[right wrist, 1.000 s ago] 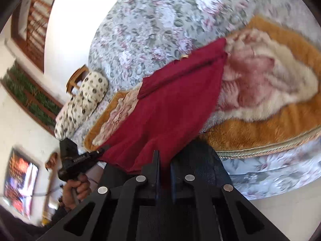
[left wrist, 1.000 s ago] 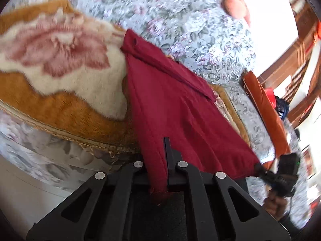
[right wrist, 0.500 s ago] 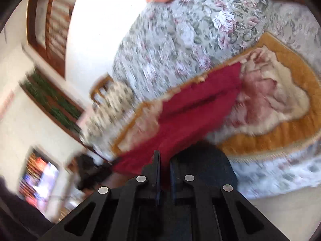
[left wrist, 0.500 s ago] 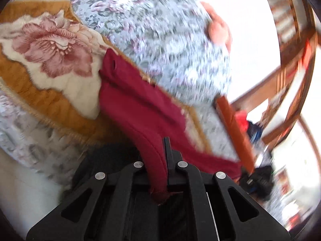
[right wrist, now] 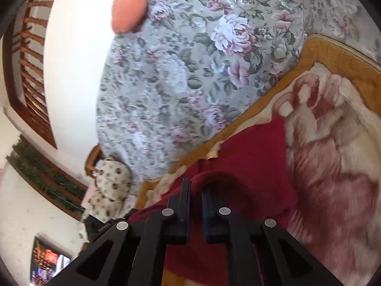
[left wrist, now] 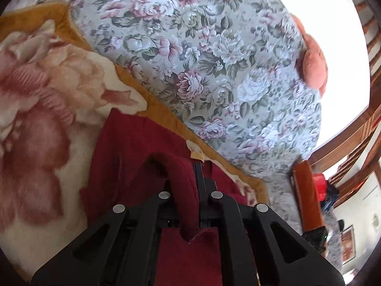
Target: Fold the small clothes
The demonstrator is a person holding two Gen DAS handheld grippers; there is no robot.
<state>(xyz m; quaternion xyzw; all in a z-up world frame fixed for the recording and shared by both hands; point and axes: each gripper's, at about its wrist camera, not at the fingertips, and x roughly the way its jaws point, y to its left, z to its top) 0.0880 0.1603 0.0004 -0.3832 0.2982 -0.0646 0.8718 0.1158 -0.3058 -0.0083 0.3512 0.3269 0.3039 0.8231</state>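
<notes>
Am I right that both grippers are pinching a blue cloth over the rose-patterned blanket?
Not quite: the cloth is dark red, not blue, as both wrist views show. The left gripper and right gripper do each pinch it over the rose-patterned blanket.

A sofa upholstered in grey floral fabric (left wrist: 214, 54) carries a plush rose-patterned blanket with an ochre border (left wrist: 47, 109) spread over its seat, and a dark red garment (left wrist: 133, 147) lies directly on that blanket.

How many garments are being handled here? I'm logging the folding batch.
1: a dark red garment on the rose blanket, pinched by the left gripper and right gripper. More may lie outside view.
</notes>
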